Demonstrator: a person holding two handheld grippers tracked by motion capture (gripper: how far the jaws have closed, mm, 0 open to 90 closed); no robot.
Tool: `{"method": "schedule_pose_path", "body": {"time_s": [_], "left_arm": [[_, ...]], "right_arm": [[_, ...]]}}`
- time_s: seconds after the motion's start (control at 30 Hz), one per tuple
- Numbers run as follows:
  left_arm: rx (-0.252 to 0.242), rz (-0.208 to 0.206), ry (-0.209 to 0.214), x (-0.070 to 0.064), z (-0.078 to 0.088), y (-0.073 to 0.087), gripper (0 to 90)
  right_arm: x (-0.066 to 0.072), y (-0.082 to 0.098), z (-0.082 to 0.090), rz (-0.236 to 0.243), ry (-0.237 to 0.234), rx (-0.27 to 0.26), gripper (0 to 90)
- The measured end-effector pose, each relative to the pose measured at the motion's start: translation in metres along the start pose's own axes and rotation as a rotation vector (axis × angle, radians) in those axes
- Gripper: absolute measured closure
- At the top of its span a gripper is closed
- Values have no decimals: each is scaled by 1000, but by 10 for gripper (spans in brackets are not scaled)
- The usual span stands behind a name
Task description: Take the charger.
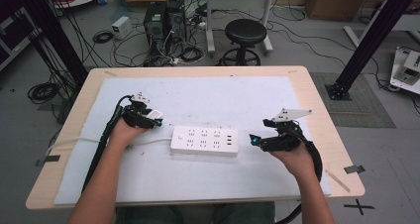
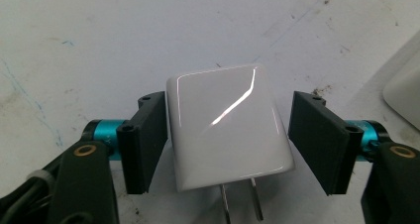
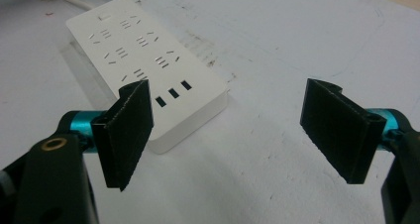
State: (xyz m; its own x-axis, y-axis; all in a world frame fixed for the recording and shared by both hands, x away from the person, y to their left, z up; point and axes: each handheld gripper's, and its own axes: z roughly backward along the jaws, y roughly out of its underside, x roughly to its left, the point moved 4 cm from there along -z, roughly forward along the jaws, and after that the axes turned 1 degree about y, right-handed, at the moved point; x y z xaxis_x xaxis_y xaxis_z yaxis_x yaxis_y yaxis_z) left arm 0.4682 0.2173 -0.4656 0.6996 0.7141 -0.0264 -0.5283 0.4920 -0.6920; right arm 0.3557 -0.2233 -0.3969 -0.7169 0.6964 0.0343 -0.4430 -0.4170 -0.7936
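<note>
Charger [image 2: 228, 127]: light, stiff, glossy, slippery; lies on counter [image 1: 307, 92], left of strip [image 1: 204, 140].
Hold: flat sides.
Left tongs [image 2: 230, 144]: around charger, right pad apart.
Right tongs [image 3: 237, 130]: open, empty.

White charger [image 2: 228, 125] between the tongs [image 2: 233, 144]

Left pad [image 2: 146, 140] touches its side; the right pad seems just clear. Two prongs point toward the camera above the scuffed white table [image 2: 148, 30].
</note>
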Motion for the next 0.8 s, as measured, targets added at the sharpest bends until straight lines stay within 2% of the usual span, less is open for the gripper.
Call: {"method": "schedule_pose_path", "body": {"time_s": [0.2,0.5,0.67,0.8], "left_arm": [[0,1,-6,1,1,0,372],[14,-3,-16,-1,0,1,378],[22,-9,-13,-1,0,2,423],[23,-13,-16,-3,0,1,424]], "right_arm": [[-1,0,1,-5,3,-2,211],[-1,1,1,-2,3,-3,211],[-1,2,1,-9,3,-3,211],[-1,2,1,-10,5,-3,211]]}}
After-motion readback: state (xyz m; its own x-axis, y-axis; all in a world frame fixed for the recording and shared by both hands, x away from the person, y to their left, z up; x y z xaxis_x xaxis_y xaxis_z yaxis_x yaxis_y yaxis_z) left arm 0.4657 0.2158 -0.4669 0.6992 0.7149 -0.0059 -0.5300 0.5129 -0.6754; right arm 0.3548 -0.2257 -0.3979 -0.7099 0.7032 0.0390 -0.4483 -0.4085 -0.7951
